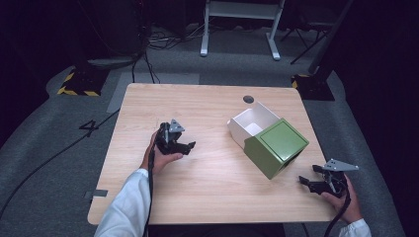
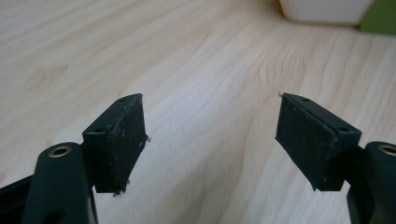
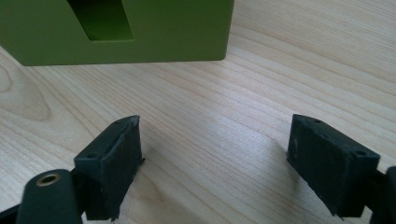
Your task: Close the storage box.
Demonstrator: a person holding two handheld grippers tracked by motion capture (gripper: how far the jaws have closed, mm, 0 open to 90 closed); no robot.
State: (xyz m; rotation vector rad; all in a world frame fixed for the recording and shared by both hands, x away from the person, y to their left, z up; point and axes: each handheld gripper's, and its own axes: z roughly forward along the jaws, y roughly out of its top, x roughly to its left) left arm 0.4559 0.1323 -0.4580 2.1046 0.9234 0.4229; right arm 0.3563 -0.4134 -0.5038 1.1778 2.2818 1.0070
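Black rubber-faced fingers (image 3: 116,163) of the right gripper (image 3: 219,168) stand wide apart and released, with nothing between them, low over the pale wooden counter (image 3: 261,70). Just ahead of them sits the olive-green box-shaped sleeve (image 3: 177,32), its near face cut by a dark slot. From the high view, the right gripper (image 1: 312,180) rests in a hand at the counter's near right corner, close to the sleeve (image 1: 276,147) but apart from it.

On the left gripper (image 2: 212,140), the fingers (image 2: 123,140) are likewise spread and empty over bare wood. From above, the left gripper (image 1: 184,146) sits mid-counter, well apart from the box, pointing towards it. A white sleeve covers that forearm.

Sliding partway out of the green sleeve's far end is a white open-topped drawer tray (image 1: 249,123), which looks empty. Sleeve and drawer lie at an angle right of the counter's centre, near a round cable hole (image 1: 248,99).

By my judgement, the work is at the approach stage: neither gripper has contact yet. Next would likely be bracing the green sleeve with the right fingers while the left closes in on the drawer's rim, whether to push it home or draw it free.
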